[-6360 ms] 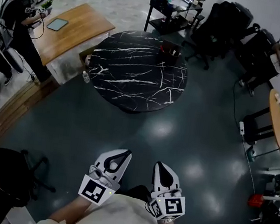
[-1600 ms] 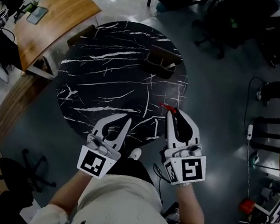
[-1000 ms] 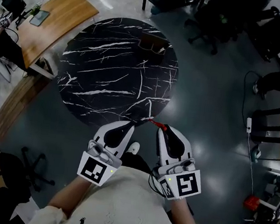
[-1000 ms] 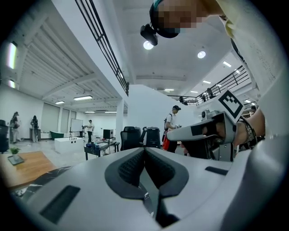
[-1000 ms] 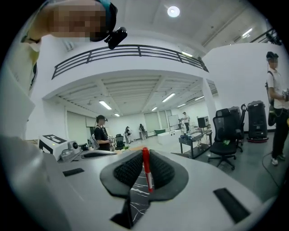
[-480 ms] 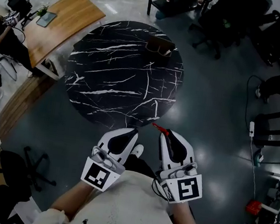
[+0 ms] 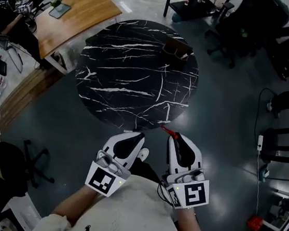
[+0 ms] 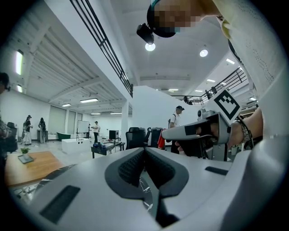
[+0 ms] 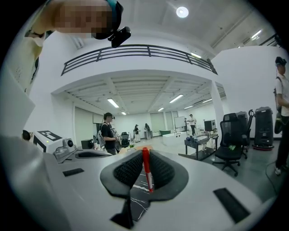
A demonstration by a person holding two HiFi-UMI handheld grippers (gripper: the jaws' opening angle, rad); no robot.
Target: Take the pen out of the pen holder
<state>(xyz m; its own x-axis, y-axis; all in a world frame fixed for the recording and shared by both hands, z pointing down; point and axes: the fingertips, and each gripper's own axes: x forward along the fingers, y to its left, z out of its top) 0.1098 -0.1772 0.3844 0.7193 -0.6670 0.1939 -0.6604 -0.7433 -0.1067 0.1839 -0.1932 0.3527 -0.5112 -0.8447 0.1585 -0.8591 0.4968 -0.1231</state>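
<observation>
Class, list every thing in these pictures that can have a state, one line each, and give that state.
left tongs: shut, nothing between them.
right tongs: shut on the red pen.
red pen: gripped, out of the holder, one end sticking past the tong tips.
pen holder: standing near the far edge of the table, apart from both tongs; contents too small to tell.
</observation>
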